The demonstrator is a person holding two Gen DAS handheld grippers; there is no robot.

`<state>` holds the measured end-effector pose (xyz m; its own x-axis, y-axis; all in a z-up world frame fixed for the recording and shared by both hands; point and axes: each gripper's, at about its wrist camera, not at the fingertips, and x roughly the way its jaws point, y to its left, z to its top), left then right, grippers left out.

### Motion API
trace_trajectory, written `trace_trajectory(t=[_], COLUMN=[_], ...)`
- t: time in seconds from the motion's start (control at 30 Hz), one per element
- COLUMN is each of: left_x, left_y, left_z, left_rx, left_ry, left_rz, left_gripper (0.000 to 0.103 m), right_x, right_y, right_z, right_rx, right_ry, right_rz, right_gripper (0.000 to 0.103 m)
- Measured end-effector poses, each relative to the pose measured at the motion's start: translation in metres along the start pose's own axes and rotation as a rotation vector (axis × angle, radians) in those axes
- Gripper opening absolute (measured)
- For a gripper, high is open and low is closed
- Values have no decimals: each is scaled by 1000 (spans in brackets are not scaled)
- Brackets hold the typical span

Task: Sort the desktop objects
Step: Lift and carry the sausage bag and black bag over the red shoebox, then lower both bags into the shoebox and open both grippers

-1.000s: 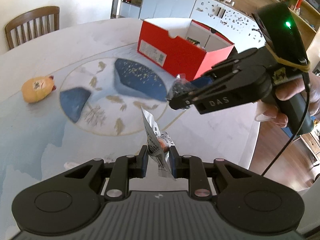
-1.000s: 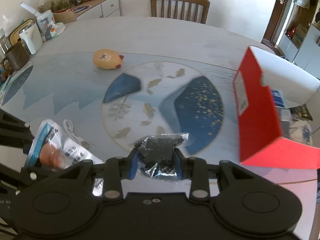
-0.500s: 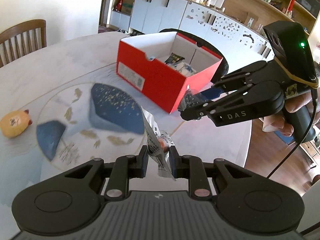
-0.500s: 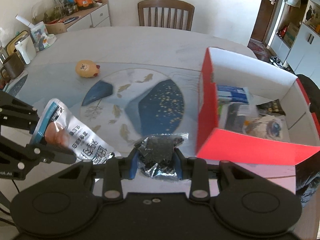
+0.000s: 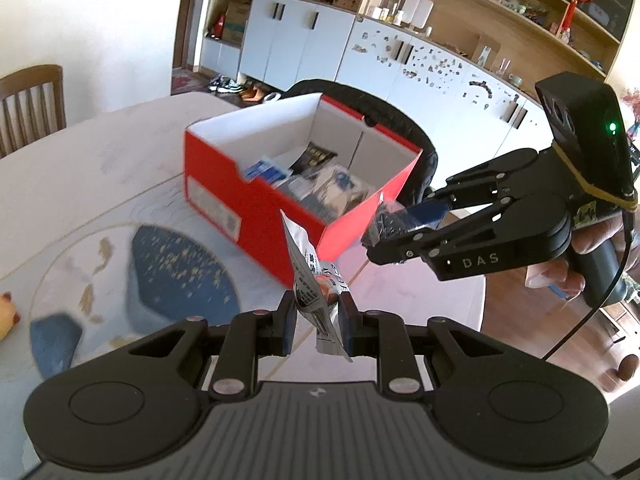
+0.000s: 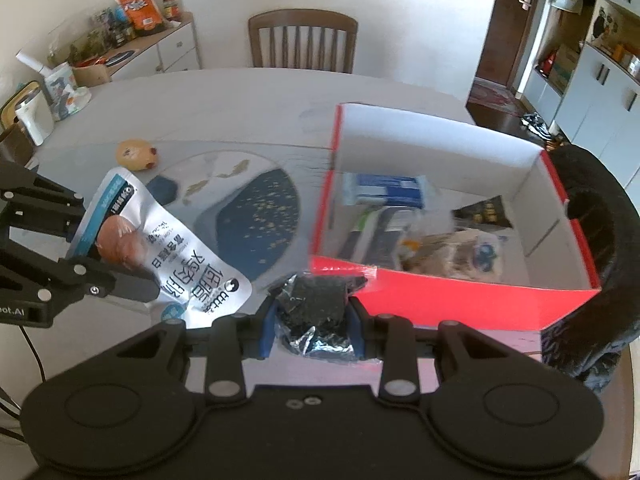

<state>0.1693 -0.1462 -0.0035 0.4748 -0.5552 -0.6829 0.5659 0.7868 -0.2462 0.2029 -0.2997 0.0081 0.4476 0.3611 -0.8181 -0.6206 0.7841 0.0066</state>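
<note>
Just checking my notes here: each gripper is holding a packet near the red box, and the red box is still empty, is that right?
Not quite. Each gripper does hold a packet: the left gripper grips a white snack pouch and the right gripper a dark packet, both near the red box. But the box is not empty; the right wrist view shows several packets already inside.

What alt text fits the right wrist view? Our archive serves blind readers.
The right tongs grip a dark crinkly packet just short of an open red box already holding packets. At left, the left tongs hold a silver food pouch above the table.
</note>
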Motion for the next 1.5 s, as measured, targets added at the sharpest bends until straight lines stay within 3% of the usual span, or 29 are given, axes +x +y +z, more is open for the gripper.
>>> trace_trajectory(t=[0.63,0.87,1.17,1.5], left_x=[52,80,119,169], left_y=[-19,-21,-14,-2], left_z=[91,118,146,161], left_rx=[41,47,68,82], left_ry=[-74,-63,-44,6], left_rz=[3,9,72,123], left_gripper=[21,21,21,21], right_x=[-5,3,21,60], right_y=[-85,-116,-145,-164], right_z=[24,34,47,55], right_rx=[12,24,35,26], right_ry=[-51,-58,-52,-13], right_rz=[-93,-119,-143,-150], right_gripper=[35,35,35,35])
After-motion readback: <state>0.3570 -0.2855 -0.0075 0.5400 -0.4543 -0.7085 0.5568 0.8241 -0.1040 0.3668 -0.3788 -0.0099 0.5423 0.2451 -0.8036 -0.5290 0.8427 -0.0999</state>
